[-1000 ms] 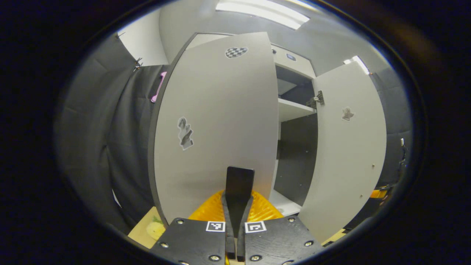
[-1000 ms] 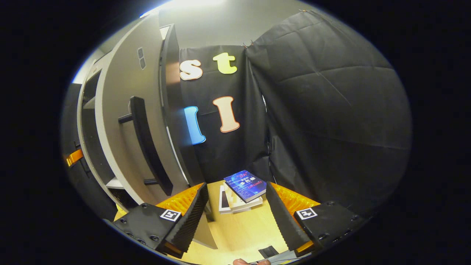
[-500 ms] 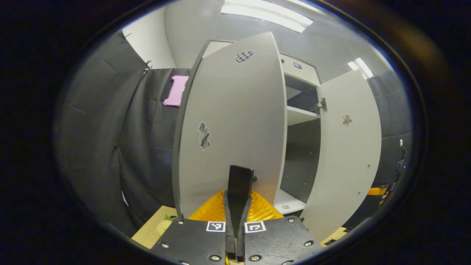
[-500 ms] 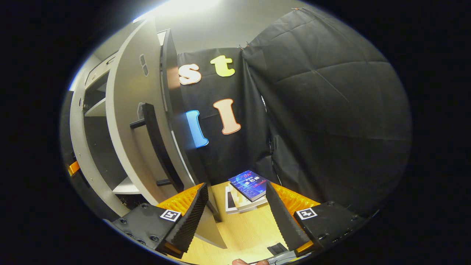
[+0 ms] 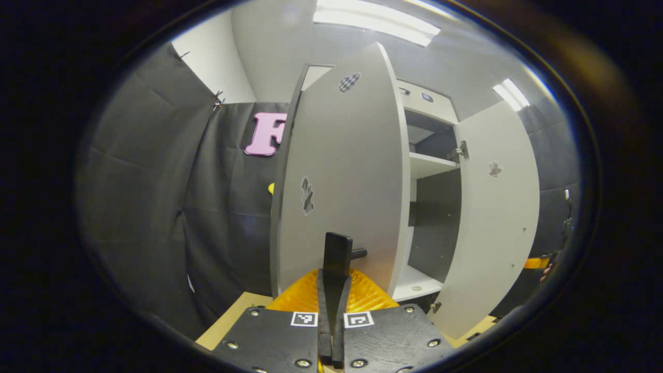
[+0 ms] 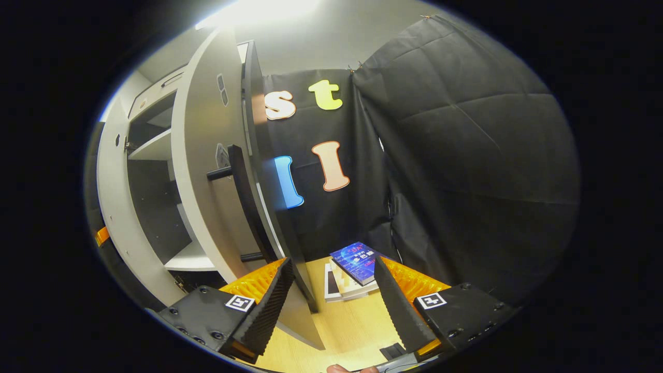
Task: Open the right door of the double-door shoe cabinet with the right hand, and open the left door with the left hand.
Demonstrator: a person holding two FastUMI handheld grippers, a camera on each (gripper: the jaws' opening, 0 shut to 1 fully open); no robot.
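Left claw (image 5: 331, 311) clenched on left door's handle (image 5: 336, 256), vertical black bar at 12 o'clock, long axis upright. Left door (image 5: 342, 181) swung partway out, edge-on; cabinet shelves (image 5: 430, 163) exposed at 2 o'clock. Right claw (image 6: 331, 305) released, grasping nothing; right door (image 6: 207, 171) open at 10 o'clock, handle (image 6: 248, 202) near left finger, apart. Books (image 6: 355, 264) on desk (image 6: 352, 321) at 12 o'clock. Left hand nearer; likely remaining: pull wider.

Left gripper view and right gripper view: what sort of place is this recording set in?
Most likely a staged recording booth, not a home. Black cloth drapes the walls, a white double-door shoe cabinet stands with both doors swung open on a pale wood floor, and strip ceiling lights suggest an office or lab room.
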